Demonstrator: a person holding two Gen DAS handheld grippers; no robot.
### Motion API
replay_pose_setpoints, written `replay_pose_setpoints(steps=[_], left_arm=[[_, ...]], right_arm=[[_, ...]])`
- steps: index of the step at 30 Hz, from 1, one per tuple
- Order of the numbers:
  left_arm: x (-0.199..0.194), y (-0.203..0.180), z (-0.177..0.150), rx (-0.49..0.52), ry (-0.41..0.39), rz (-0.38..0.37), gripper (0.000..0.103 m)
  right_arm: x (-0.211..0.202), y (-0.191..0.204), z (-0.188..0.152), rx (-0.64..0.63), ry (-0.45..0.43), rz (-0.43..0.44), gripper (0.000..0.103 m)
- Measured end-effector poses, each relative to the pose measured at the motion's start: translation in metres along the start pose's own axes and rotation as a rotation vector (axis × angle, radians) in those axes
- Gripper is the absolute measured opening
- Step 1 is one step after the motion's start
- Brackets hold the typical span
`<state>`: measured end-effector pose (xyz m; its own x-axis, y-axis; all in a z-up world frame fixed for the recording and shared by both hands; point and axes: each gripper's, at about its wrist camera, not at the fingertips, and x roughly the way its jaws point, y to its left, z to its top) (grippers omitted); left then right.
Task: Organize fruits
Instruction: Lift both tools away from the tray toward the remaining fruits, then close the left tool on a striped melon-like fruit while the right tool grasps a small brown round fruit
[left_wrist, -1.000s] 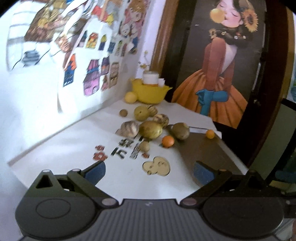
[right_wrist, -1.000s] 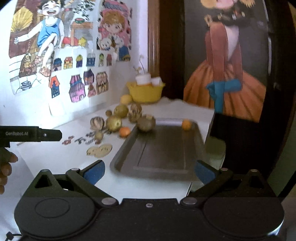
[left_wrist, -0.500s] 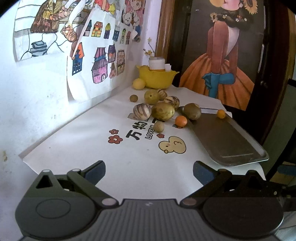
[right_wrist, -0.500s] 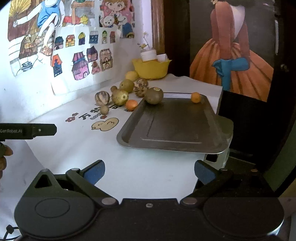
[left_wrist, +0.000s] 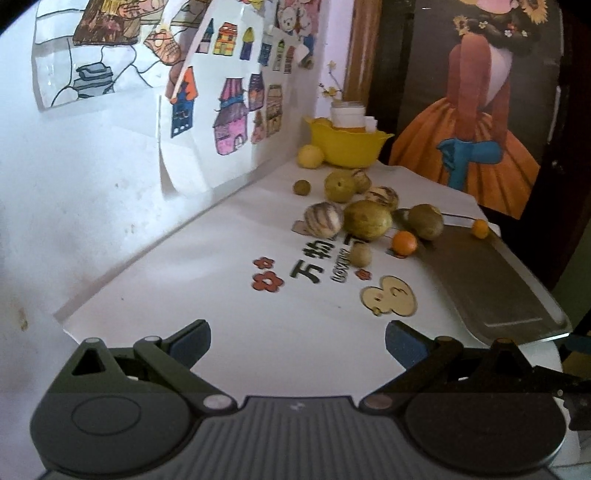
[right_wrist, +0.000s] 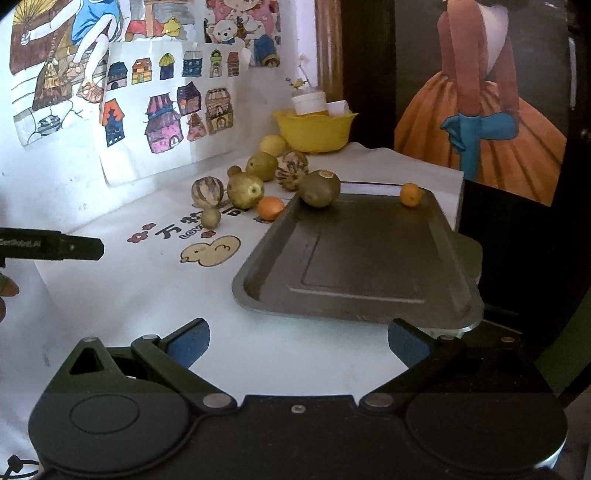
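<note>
Hovering agape, right hand-held gripper (right_wrist: 298, 341) nears tray (right_wrist: 354, 308) rim; fruits (right_wrist: 243, 190) far.

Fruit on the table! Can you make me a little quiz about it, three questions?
1. True or false: the small orange fruit at the far corner lies inside the grey tray.
2. What colour is the bowl by the wall?
3. Which is holding a fruit: A the left gripper, B the right gripper, C neither?

Key: 1 true; 2 yellow; 3 C, both sets of jaws stand wide open with nothing between them.
</note>
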<state>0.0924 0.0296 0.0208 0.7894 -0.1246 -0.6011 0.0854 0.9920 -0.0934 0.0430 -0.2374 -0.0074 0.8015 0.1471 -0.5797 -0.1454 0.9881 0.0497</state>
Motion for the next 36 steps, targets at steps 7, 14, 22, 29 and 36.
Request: replay_pose_setpoints(steps=[7, 14, 22, 29, 36], left_arm=[[0.017, 0.01, 0.017, -0.008, 0.006, 0.021, 0.103], [0.033, 0.016, 0.032, -0.006, 0.002, 0.006, 0.103], [0.046, 0.015, 0.05, 0.015, -0.006, -0.004, 0.103], [0.056, 0.024, 0.053, -0.013, 0.005, 0.009, 0.102], [0.068, 0.026, 0.058, -0.001, 0.017, 0.026, 0.102]], right_arm=[[0.022, 0.013, 0.013, -0.04, 0.003, 0.038, 0.102], [0.039, 0.024, 0.024, -0.083, 0.026, 0.046, 0.102], [0.05, 0.039, 0.041, -0.133, 0.001, 0.07, 0.102], [0.064, 0.042, 0.05, -0.164, 0.008, 0.093, 0.102], [0.079, 0.048, 0.055, -0.2, 0.021, 0.121, 0.102]])
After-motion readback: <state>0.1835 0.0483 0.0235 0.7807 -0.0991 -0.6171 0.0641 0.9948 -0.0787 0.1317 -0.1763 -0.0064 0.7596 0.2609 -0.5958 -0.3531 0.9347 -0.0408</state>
